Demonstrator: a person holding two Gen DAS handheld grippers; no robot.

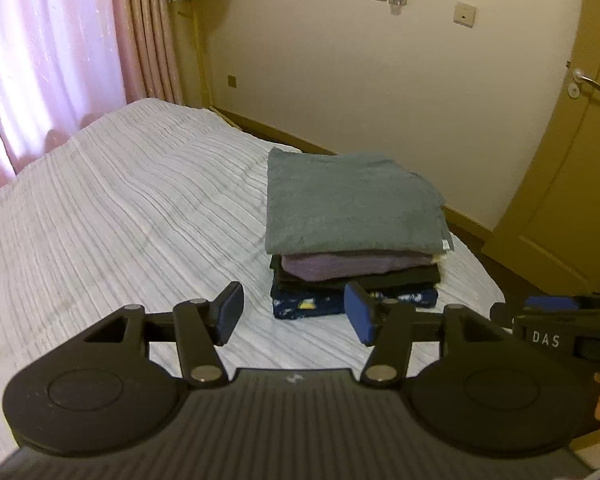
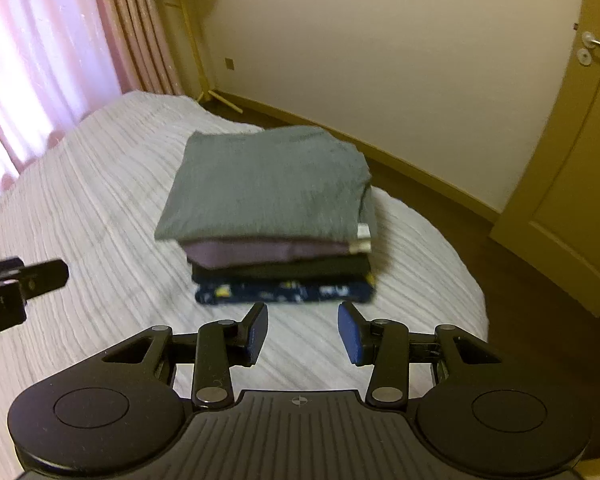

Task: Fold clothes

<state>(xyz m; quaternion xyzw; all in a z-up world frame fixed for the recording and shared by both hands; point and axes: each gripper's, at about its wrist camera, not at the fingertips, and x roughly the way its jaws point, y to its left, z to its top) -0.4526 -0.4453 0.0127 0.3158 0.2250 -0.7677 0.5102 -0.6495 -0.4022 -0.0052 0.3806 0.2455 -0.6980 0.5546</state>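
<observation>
The left wrist view looks forward and downward along the left gripper (image 1: 294, 312), from above the near part of the bed (image 1: 120, 208), toward the stack of folded clothes (image 1: 352, 232) near the bed's far right corner. The right wrist view looks the same way along the right gripper (image 2: 302, 332), set a little further right, so the stack (image 2: 276, 220) sits nearer its centre. Both views share the bed, the stack, the pink curtain (image 1: 40, 60), the cream wall (image 1: 360, 72) and the door (image 1: 572, 168). Each view catches the other gripper at its edge.
</observation>
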